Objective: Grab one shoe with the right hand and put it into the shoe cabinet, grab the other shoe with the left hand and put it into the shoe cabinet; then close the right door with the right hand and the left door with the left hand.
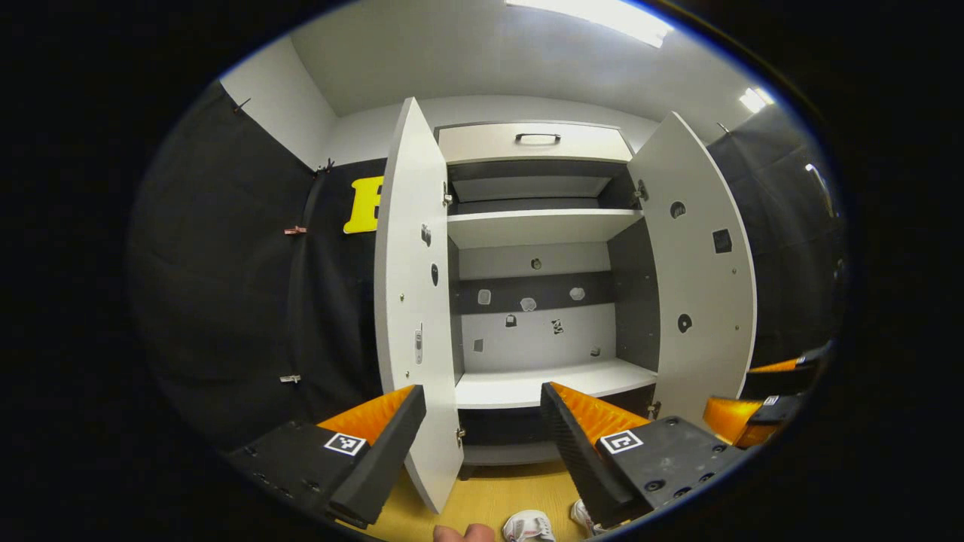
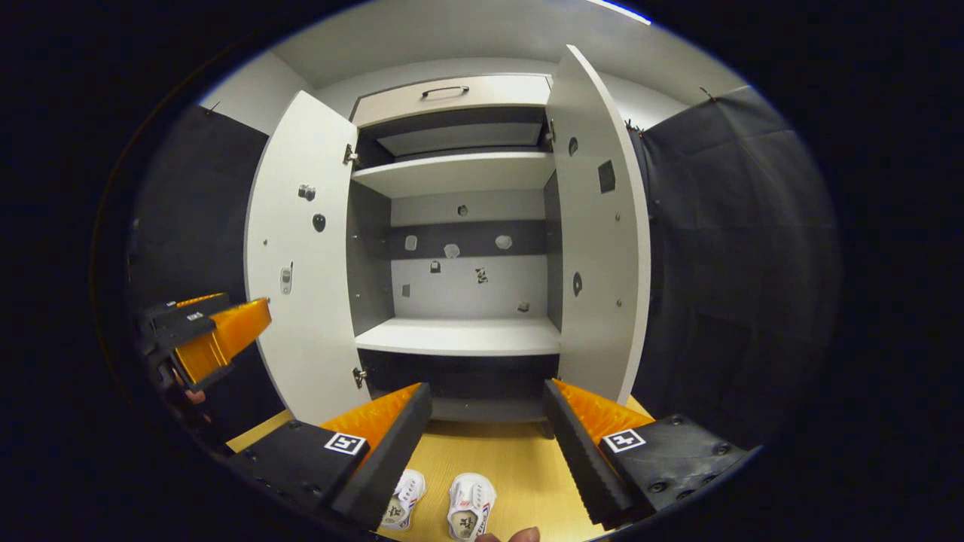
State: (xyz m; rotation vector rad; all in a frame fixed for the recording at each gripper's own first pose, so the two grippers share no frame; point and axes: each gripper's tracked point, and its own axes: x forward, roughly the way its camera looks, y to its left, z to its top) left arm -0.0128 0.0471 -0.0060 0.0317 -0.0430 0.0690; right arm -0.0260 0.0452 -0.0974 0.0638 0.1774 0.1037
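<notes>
The booth has black cloth walls and a light wooden floor. On that floor I see two white shoes side by side in the right gripper view: one shoe lies between my fingers, the other shoe just beside it, partly behind my left finger. Both lie in front of the shoe cabinet, apart from it. The cabinet's left door and right door stand wide open; its lower shelf carries no shoe. My right gripper hangs above the shoes, fingers spread, holding nothing. My left gripper is likewise spread and unloaded, facing the cabinet interior, straddling the left door's edge. A drawer with a handle tops the cabinet.
</notes>
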